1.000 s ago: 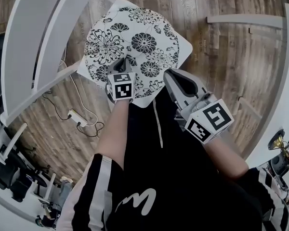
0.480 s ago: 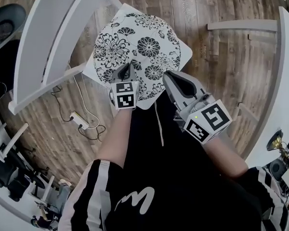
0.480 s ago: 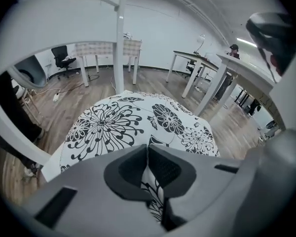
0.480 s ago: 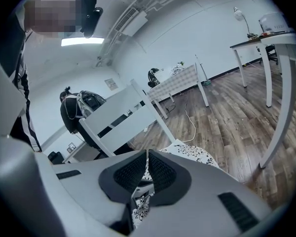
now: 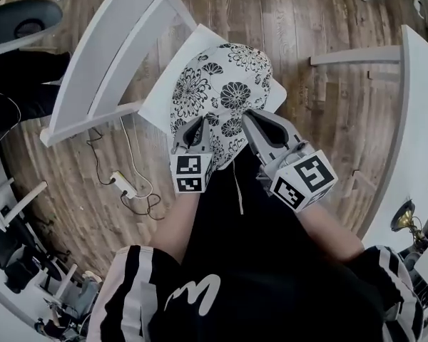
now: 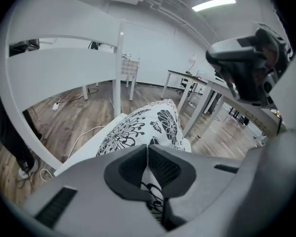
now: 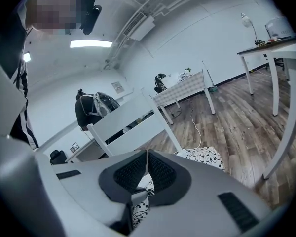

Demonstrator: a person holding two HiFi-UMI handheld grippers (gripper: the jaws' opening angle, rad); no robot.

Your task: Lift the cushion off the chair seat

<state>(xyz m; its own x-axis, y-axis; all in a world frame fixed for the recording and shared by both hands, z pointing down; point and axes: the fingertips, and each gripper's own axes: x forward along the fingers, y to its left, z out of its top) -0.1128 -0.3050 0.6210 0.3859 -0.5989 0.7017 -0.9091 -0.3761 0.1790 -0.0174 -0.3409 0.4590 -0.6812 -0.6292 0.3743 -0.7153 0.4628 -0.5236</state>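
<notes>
In the centre of the frame, over the white chair seat (image 5: 158, 95): floral cushion (image 5: 222, 91), found tilted, near edge raised. Clamped at that edge by left gripper (image 5: 197, 124), jaws closed on fabric; pinched likewise by right gripper (image 5: 254, 117), just beside.

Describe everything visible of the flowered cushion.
The cushion is thin, soft-looking fabric, white with black flower prints. It is bunched into a hump, with its near edge raised. The left hand-held gripper and the right hand-held gripper are both shut on that edge. Its far end droops onto the white chair seat and looks to rest there.
</notes>
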